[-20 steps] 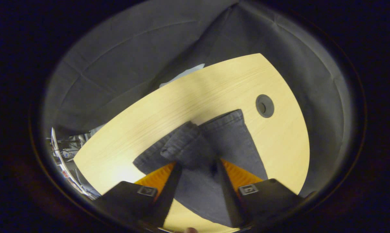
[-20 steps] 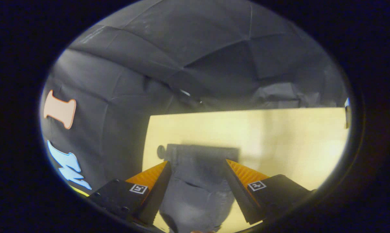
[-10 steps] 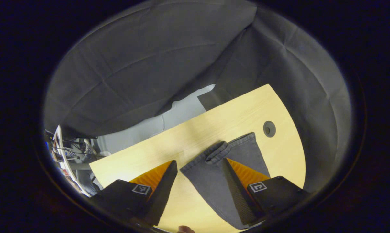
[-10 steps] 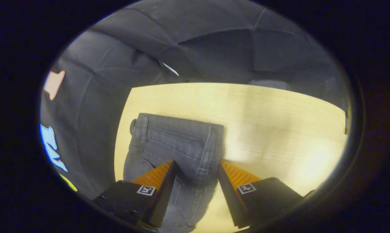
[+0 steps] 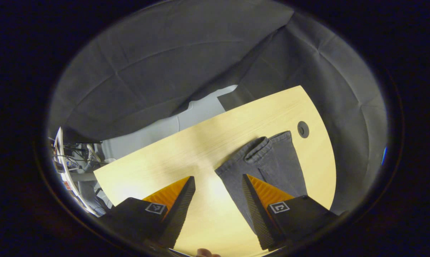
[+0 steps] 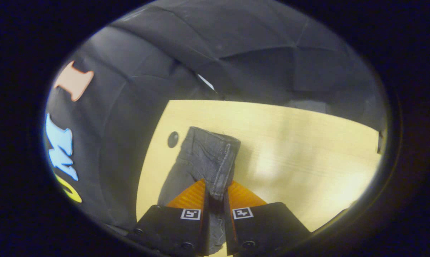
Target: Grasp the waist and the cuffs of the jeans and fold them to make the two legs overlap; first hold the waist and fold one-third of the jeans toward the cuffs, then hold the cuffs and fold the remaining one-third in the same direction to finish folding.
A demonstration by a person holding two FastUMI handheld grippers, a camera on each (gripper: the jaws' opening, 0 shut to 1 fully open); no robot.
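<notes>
Pinching a seamed fold of the jeans [image 6: 207, 160], the right gripper [image 6: 215, 200] is pressing both fingers together on the denim, with cloth bunching up between them near the table hole [image 6: 172, 139]. The garment is lying on the table [image 6: 300, 142] in the corner by that hole, stretching from there back toward the right gripper.

In the left gripper view, the left gripper [image 5: 216, 200] is holding its jaws spread wide and gripping nothing. The cuffs [image 5: 261, 148] are lying just beside the table hole [image 5: 302, 129], one hem curling up over the other, and the leg cloth is running from the hole back under the gripper's right finger [image 5: 254, 203].

Judging from this, the risks are sitting at both ends. The right gripper is catching only a narrow ridge of fabric, so a lift could let the heavy denim slide out, or raise one layer while the other stays behind. The rolled hem near the hole is leaving the legs out of line, and any fold laid over it would likely come out crooked. Pulling toward the hole could also drag the cloth over the nearby table edge.
</notes>
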